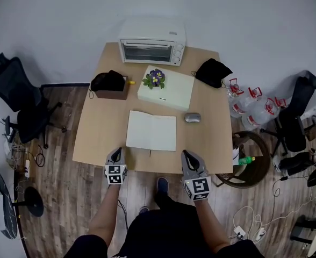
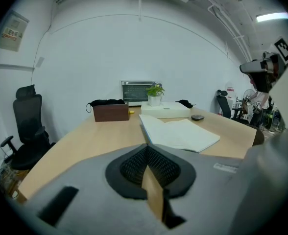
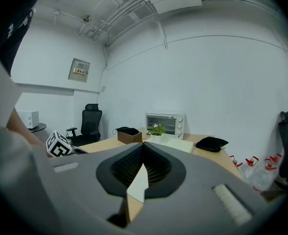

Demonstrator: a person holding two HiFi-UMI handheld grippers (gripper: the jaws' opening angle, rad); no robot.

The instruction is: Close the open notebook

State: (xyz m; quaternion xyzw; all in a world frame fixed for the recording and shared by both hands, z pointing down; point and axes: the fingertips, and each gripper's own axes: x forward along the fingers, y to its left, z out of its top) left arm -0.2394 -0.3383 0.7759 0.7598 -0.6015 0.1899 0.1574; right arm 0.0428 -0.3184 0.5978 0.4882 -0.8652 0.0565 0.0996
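Head view: the open notebook [image 1: 151, 130] lies flat, pages up, mid-frame on the table [image 1: 93, 138]. The left gripper [image 1: 116, 152] and the right gripper [image 1: 186, 155] hang over the near edge just below it, clear of the paper

Left gripper view: the left gripper [image 2: 146, 148] has its jaws pressed together on nothing; the notebook [image 2: 180, 133] lies just beyond, right of centre

Right gripper view: the right gripper [image 3: 143, 148] is likewise pinched together and empty, with a toaster oven [image 3: 164, 125] far off at centre
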